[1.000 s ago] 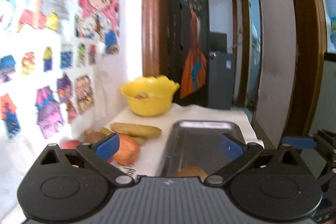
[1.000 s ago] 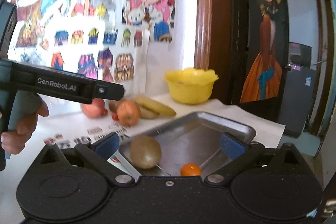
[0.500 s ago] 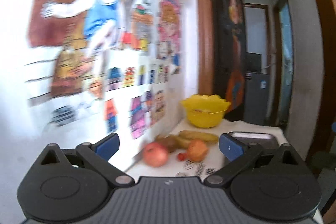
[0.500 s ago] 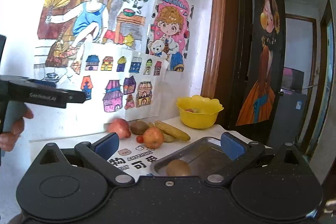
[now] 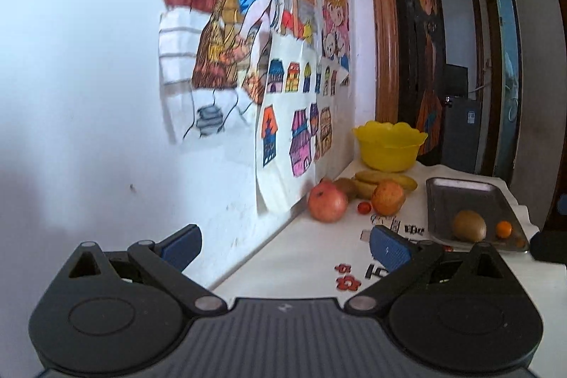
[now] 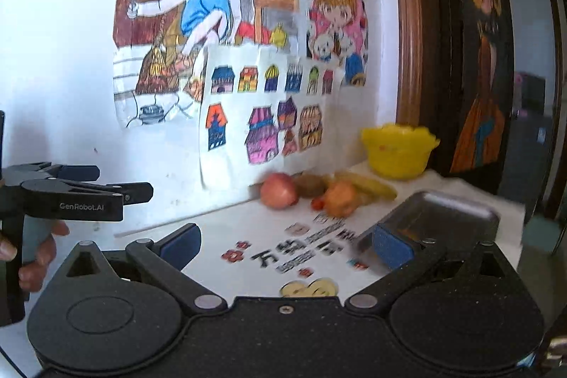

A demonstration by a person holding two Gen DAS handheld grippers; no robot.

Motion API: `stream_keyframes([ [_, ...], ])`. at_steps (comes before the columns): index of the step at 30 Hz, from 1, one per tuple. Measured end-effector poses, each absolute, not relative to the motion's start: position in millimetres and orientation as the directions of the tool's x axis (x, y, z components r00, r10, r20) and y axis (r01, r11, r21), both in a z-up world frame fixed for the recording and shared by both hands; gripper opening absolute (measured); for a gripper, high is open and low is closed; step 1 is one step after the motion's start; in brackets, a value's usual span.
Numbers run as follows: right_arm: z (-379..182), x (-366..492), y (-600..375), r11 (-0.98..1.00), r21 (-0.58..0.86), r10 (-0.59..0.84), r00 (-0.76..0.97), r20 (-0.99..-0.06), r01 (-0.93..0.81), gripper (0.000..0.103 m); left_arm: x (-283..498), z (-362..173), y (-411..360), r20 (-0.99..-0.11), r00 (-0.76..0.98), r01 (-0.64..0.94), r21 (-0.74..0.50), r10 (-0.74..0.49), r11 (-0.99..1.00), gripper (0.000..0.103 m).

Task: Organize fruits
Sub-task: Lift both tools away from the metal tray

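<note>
The tray holds a kiwi and a small orange. A pomegranate, apple, bananas and cherry tomato wait beside the wall, so most sorting remains. Both the left gripper and right gripper hang well back, fingers wide and empty.

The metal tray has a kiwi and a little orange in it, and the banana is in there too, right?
Not quite. The metal tray does hold the kiwi and the little orange, but the banana is not in it. The left wrist view shows it lying on the table beside the tray, in front of the yellow bowl.
</note>
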State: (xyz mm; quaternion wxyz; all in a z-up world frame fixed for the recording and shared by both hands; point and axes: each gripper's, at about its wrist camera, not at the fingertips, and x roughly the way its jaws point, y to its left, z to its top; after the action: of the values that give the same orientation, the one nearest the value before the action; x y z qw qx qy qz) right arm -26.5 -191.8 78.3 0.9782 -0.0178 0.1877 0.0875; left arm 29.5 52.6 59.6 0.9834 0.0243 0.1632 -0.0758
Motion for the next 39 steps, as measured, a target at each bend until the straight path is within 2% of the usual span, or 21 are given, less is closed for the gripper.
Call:
stream_keyframes([
  [7, 51.7, -2.5, -181.9, 0.989, -0.015, 0.126, 0.876, -0.465, -0.150, 0.102, 38.6, 49.3, 57.6, -0.359, 0.924, 0.152, 0.033, -0.130, 0.988, 0.103],
  [12, 43.2, 11.4, -181.9, 0.986, -0.031, 0.126, 0.859, -0.496, -0.162, 0.102, 53.4, 42.3, 56.1, -0.386, 0.914, 0.146, 0.039, -0.120, 0.988, 0.103],
  [18, 55.6, 30.5, -190.0, 0.976, -0.053, 0.160, 0.855, -0.493, -0.213, 0.102, 76.5, 45.2, 48.7, -0.397, 0.911, 0.142, 0.038, -0.116, 0.989, 0.103],
  [21, 67.9, 45.0, -196.9, 0.961, -0.038, 0.222, 0.846, -0.485, -0.274, 0.102, 89.1, 49.6, 40.6, -0.394, 0.912, 0.141, 0.046, -0.112, 0.989, 0.103],
  [28, 99.5, 93.2, -213.8, 0.937, -0.085, 0.260, 0.839, -0.479, -0.339, 0.102, 117.3, 56.6, 20.0, -0.346, 0.934, 0.141, 0.109, -0.095, 0.984, 0.103],
  [34, 140.5, 149.6, -244.0, 0.951, 0.023, 0.290, 0.870, -0.398, -0.307, 0.102, 150.1, 68.8, 5.8, -0.300, 0.945, 0.172, 0.109, -0.132, 0.979, 0.103],
  [39, 124.5, 202.5, -253.1, 0.951, 0.057, 0.301, 0.860, -0.412, -0.305, 0.102, 183.3, 57.2, -12.4, -0.315, 0.935, 0.205, 0.107, -0.162, 0.973, 0.103],
])
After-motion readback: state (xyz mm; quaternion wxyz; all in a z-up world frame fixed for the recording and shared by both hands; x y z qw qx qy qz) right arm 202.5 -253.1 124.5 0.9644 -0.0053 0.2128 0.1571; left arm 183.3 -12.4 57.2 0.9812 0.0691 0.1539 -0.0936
